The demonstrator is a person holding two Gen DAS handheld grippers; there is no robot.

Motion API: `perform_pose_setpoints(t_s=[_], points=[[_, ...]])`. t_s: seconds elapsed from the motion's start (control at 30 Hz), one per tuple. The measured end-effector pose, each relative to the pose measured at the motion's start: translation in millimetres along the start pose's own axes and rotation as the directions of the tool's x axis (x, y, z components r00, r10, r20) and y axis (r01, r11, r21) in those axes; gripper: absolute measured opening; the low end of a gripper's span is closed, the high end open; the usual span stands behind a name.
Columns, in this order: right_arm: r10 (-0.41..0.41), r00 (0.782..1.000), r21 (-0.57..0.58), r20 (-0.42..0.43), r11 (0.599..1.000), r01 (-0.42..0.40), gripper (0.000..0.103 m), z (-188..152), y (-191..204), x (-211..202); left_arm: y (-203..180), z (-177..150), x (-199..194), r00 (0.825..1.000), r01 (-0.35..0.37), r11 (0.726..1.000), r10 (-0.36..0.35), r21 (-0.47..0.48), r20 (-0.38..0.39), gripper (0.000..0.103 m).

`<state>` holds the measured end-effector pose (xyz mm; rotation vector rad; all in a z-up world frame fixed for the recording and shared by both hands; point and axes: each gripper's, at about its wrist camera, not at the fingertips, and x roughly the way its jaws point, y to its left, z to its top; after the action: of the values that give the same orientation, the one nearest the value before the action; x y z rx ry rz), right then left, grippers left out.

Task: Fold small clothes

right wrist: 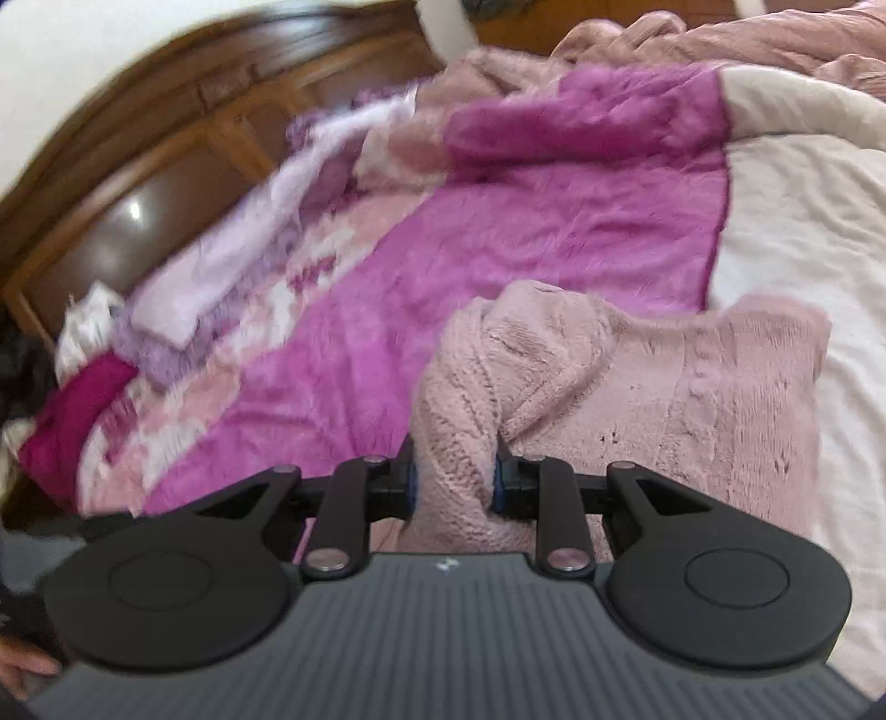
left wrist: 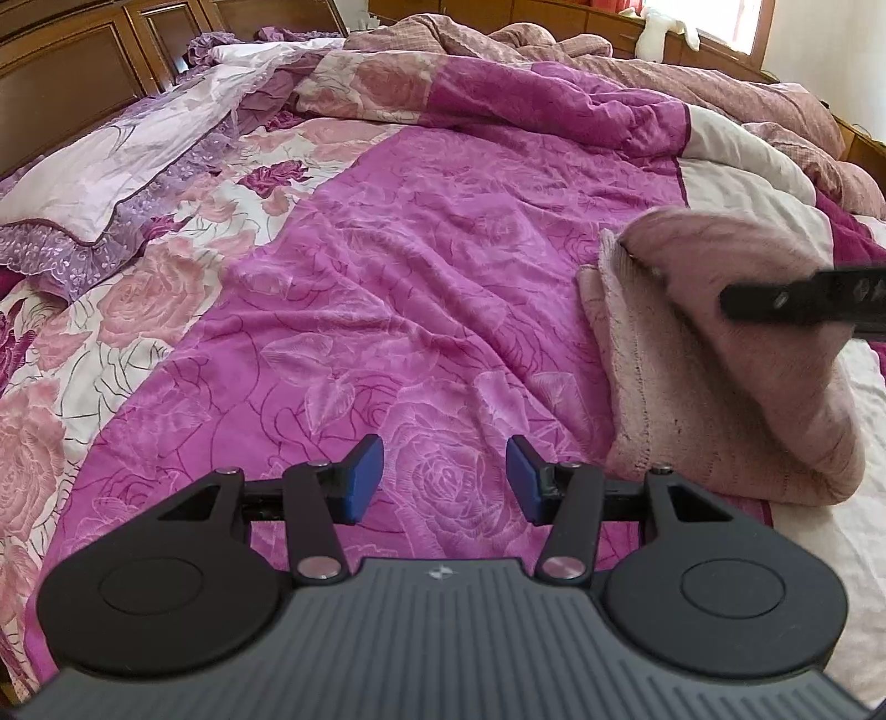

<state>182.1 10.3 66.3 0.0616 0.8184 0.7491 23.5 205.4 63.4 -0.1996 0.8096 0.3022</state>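
Observation:
A fuzzy pale pink knitted garment [right wrist: 637,382] lies folded on the bed, partly on the magenta quilt and partly on the white sheet. My right gripper [right wrist: 455,476] is shut on a bunched fold of it, the blue pads pressing from both sides. In the left wrist view the same pink garment [left wrist: 692,399] sits at the right, with a black finger of the right gripper [left wrist: 797,302] reaching over it. My left gripper [left wrist: 446,482] hovers open over the magenta quilt [left wrist: 415,266], left of the garment, with nothing between its blue pads.
Lilac pillows [left wrist: 127,166] lie at the far left by the brown wooden headboard [left wrist: 61,77]. A heaped dusty-pink duvet [left wrist: 637,61] runs along the far side. White sheet [right wrist: 819,266] spreads to the right. A white soft toy [left wrist: 656,30] stands by the window.

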Motion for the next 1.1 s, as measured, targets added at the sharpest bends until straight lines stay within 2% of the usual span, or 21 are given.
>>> perform_pose_setpoints(t_s=[0.1, 0.17, 0.27, 0.43, 0.53, 0.67, 0.83, 0.93, 1.07, 1.1], points=[[-0.053, 0.998, -0.026, -0.029, 0.998, 0.052, 0.034, -17, 10, 24, 2, 0, -1, 1.0, -0.005, 1.0, 0.005, -0.004, 0.003, 0.057], [-0.053, 0.998, -0.027, 0.017, 0.998, 0.054, 0.043, -26, 16, 22, 2, 1, -4, 1.0, -0.004, 1.0, 0.004, -0.003, 0.008, 0.057], [-0.011, 0.998, -0.019, 0.054, 1.0, 0.012, 0.049, -26, 20, 5, 1, 5, -10, 1.0, 0.002, 1.0, -0.002, 0.014, 0.023, 0.057], [0.041, 0.986, -0.017, 0.161, 0.999, -0.039, 0.048, -26, 15, -43, -9, 19, -21, 0.997, 0.042, 0.999, -0.044, 0.026, 0.06, 0.057], [-0.017, 0.98, -0.001, 0.196, 1.0, 0.018, 0.048, -28, 0, -63, -23, 30, -27, 0.992, 0.089, 0.996, -0.091, 0.033, 0.086, 0.057], [-0.139, 0.967, 0.052, 0.214, 0.99, 0.131, 0.049, -36, -25, -75, -55, 48, -26, 0.981, 0.149, 0.987, -0.156, 0.069, 0.113, 0.058], [-0.234, 0.949, 0.143, 0.21, 0.968, 0.207, 0.049, -51, -54, -81, -94, 67, 8, 0.969, 0.221, 0.969, -0.231, 0.111, 0.084, 0.058], [-0.258, 0.944, 0.155, 0.204, 0.961, 0.229, 0.049, -59, -63, -81, -112, 74, 36, 0.977, 0.192, 0.971, -0.203, 0.143, 0.068, 0.058], [-0.272, 0.945, 0.184, 0.179, 0.953, 0.24, 0.049, -68, -76, -73, -119, 77, 74, 0.983, 0.173, 0.979, -0.178, 0.11, 0.035, 0.058], [-0.272, 0.947, 0.192, 0.171, 0.952, 0.238, 0.049, -69, -78, -70, -117, 76, 80, 0.981, 0.189, 0.977, -0.193, 0.095, 0.027, 0.053]])
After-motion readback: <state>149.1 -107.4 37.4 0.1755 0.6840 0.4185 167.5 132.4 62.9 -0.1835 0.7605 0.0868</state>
